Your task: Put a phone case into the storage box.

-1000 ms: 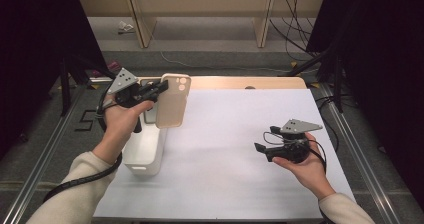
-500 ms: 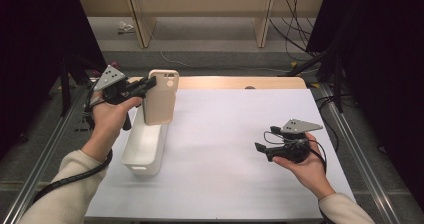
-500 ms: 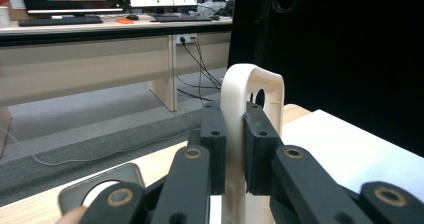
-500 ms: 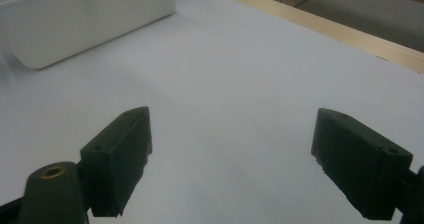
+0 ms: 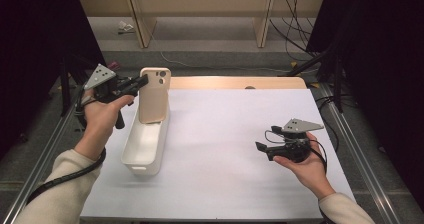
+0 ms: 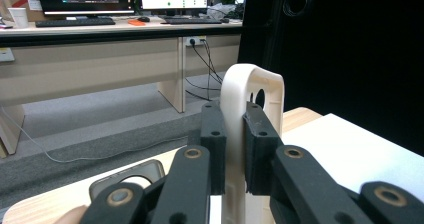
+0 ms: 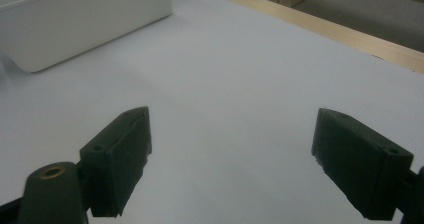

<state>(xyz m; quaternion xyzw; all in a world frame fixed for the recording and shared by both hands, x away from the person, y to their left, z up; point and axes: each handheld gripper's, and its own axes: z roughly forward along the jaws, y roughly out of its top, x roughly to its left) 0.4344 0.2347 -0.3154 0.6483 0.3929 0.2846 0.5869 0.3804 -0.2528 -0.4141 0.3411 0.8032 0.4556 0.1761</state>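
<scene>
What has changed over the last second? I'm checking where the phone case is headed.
The left gripper, shut on the phone case, carried it upright toward the left and a little farther from the person, above the far end of the white bin. The right gripper stayed open in place over the table; the bin did not move.

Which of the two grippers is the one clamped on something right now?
The left gripper, pinching the top edge of the beige phone case over the white bin. The right gripper rests open above the bare table.
</scene>
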